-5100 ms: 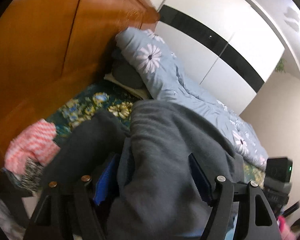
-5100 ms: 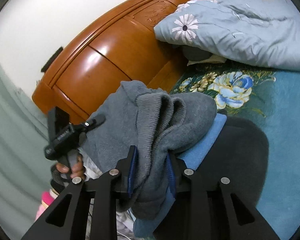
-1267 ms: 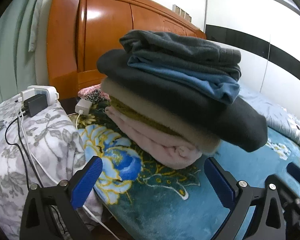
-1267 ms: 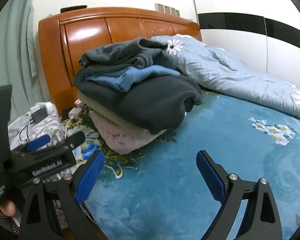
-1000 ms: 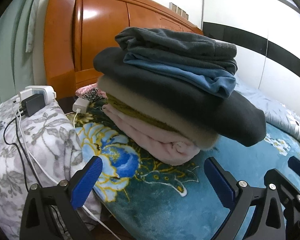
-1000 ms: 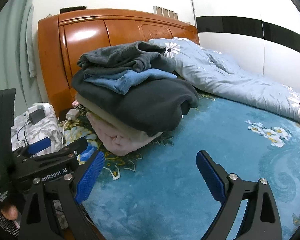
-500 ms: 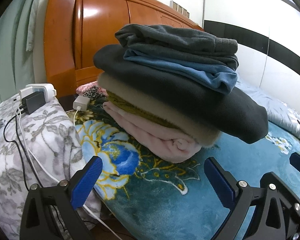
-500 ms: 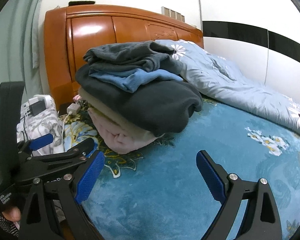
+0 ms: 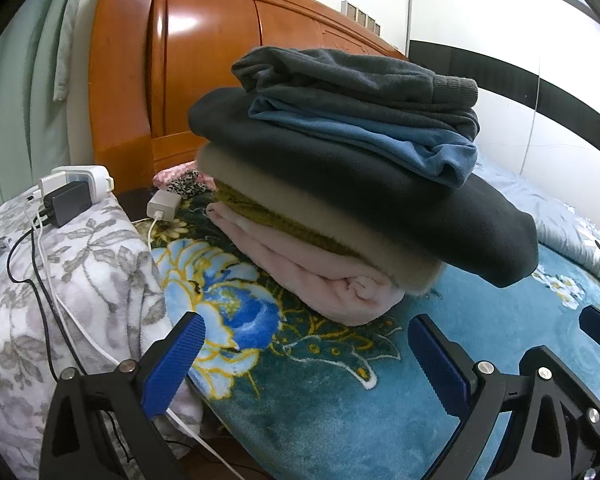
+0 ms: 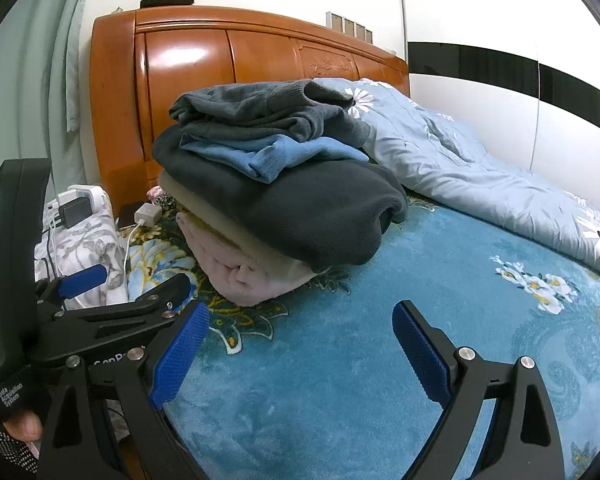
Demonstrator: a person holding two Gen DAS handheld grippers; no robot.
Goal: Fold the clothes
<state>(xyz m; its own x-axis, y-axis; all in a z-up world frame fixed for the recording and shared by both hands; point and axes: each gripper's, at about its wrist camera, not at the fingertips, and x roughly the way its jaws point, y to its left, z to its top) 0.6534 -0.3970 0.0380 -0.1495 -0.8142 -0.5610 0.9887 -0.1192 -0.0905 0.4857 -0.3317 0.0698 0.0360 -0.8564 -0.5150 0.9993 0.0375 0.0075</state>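
A teal plush blanket point(image 10: 340, 368) with blue and yellow flowers covers the bed, backed at 12 o'clock by a glossy orange wooden headboard point(image 10: 204, 64). A pale blue daisy-print quilt point(image 10: 472, 168) lies bunched from 1 to 3 o'clock, under a white wardrobe with a black band point(image 10: 500, 68).

The stack of folded clothes point(image 9: 352, 184) sits on the blanket near the headboard, at about 12 o'clock from both grippers. Six layers can be counted: pink at the bottom, mustard knit, cream, charcoal fleece, blue, and a grey sweater on top. The stack's back edge is hidden.

At 9 o'clock a grey floral cover point(image 9: 60, 280) carries three chargers, two white and one black, with trailing cables; what lies beneath it cannot be made out.

The left gripper point(image 9: 304, 364) and right gripper point(image 10: 300, 350) both hang spread wide and empty above the blanket, short of the stack. A fingertip point(image 10: 22, 426) shows at the lower edge of the right view.
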